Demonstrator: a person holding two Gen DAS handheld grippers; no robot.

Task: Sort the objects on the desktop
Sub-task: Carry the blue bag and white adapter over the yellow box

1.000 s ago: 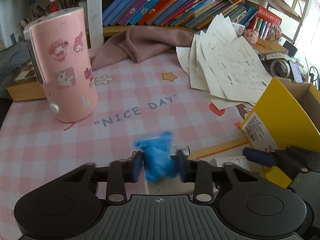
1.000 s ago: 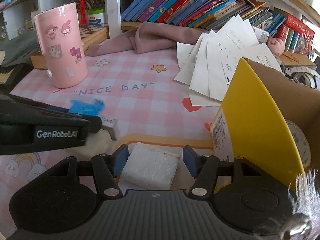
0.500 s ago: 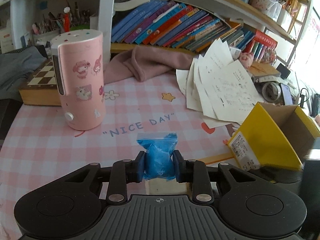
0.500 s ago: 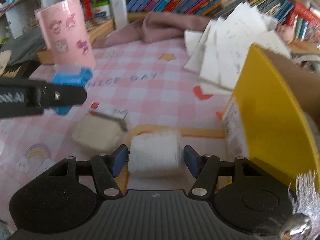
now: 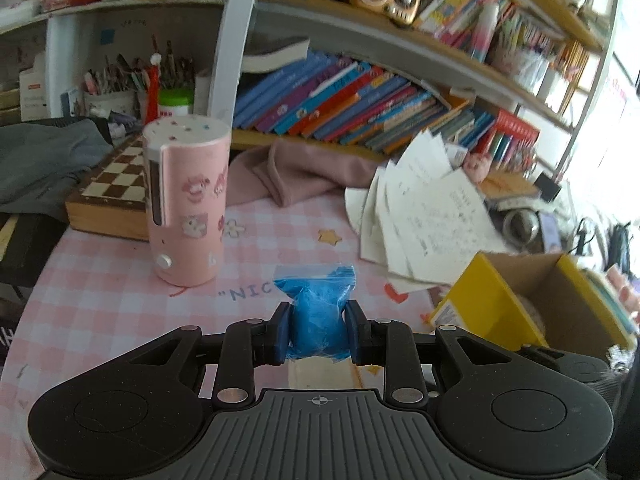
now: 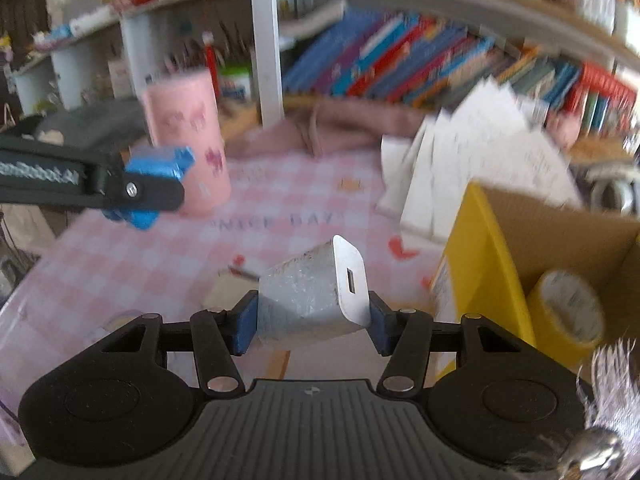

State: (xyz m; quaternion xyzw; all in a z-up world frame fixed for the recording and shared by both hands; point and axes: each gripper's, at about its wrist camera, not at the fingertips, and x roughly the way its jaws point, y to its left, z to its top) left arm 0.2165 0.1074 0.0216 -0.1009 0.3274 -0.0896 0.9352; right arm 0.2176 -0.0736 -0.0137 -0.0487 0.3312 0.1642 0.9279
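Note:
My left gripper is shut on a small bag of blue stuff and holds it above the pink checked desk mat. In the right wrist view that blue bag hangs at the left in the left gripper's black fingers. My right gripper holds a white packet with a hang tab off the mat; its jaws are closing, with the pads pressed on the packet. The open yellow cardboard box stands just to the right.
A yellow tape roll lies in the box. A pink sticker-covered cylinder stands at the left, by a chessboard box. Loose papers and a pink cloth lie below the bookshelf. A beige packet rests on the mat.
Both grippers have risen from the mat. The left has lifted the blue bag; the right has closed on the white packet and lifted it, tilted, beside the yellow box.

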